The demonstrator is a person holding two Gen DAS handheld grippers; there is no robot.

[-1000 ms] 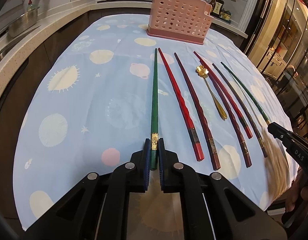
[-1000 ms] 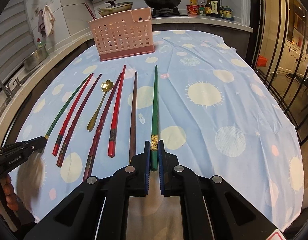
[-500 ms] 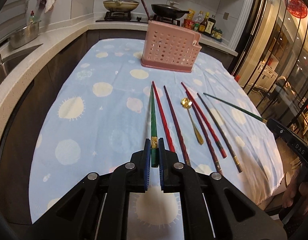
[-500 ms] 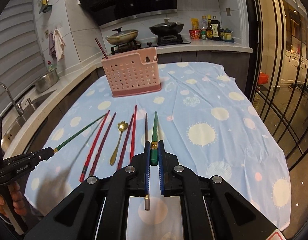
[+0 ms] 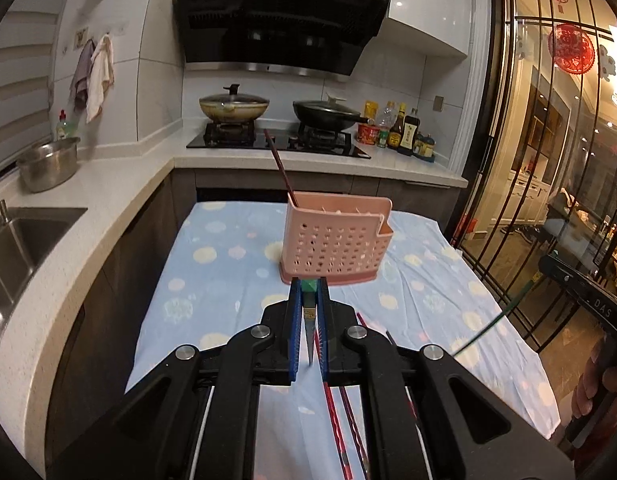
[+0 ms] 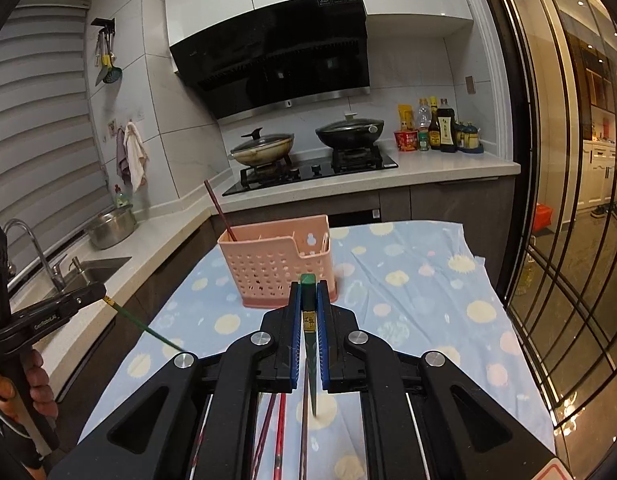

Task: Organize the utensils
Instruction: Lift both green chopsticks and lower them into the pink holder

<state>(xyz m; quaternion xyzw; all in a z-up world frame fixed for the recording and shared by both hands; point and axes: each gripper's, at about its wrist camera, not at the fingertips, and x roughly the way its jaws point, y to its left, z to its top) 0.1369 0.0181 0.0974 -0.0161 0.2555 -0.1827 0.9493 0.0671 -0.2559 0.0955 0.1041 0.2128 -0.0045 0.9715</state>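
My left gripper [image 5: 308, 285] is shut on the thick end of a green chopstick [image 5: 309, 338], whose thin tip hangs down between the blue pads. My right gripper [image 6: 308, 286] is shut the same way on a second green chopstick [image 6: 310, 364]. Both are held above the table, facing the pink perforated holder [image 5: 336, 248] [image 6: 276, 268]. One dark red chopstick [image 5: 279, 168] leans in the holder's left end. Each view shows the other gripper at its edge [image 5: 548, 266] [image 6: 94, 293], its chopstick [image 5: 492, 324] [image 6: 148, 330] slanting down. Several red and brown chopsticks [image 5: 336, 424] [image 6: 280, 420] lie on the cloth below.
The table carries a blue cloth [image 5: 228, 280] with pale spots. A counter with a sink [image 5: 20, 236] and a steel pot [image 5: 48, 164] runs along the left. Behind stand a stove with two pans [image 5: 234, 106] and bottles. Glass doors [image 5: 548, 160] close the right side.
Both grippers have risen from the table, each lifting its green chopstick off the cloth. The chopsticks now hang tip down, and the views have tilted up toward the holder and stove.
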